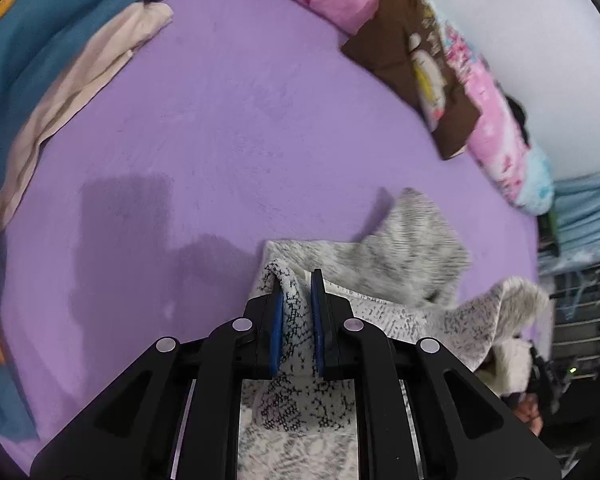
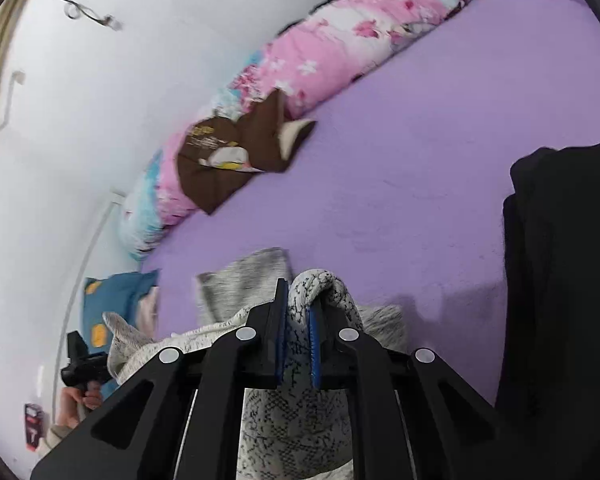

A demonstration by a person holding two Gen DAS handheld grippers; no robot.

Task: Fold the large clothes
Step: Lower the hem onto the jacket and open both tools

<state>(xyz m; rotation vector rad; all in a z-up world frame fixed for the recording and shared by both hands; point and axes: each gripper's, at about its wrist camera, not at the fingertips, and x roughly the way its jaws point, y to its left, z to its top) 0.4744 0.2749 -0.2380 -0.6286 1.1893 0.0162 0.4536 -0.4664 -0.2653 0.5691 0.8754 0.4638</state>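
We see left gripper (image 1: 296, 280) fingers pinched on grey knit garment (image 1: 412, 240); right gripper (image 2: 300, 292) likewise clamping garment edge. Garment bunched on purple sheet (image 1: 220, 120), near-side from pink floral bolster (image 2: 332, 60); brown cushion (image 2: 228, 160) against bolster.

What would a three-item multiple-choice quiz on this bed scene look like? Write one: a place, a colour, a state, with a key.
1. Where does the brown cloth lie?
A. against the pink floral bedding
B. inside the left gripper
C. on the floor

2. What colour is the bed sheet?
A. green
B. purple
C. red

3. How are the two grippers?
A. both open and holding nothing
B. only the right one shut
C. both shut on the grey knit garment

Key: 1 A, the brown cloth rests on the pink floral bedding. 2 B, the bed sheet is purple. 3 C, the left gripper and right gripper each pinch the grey knit garment.
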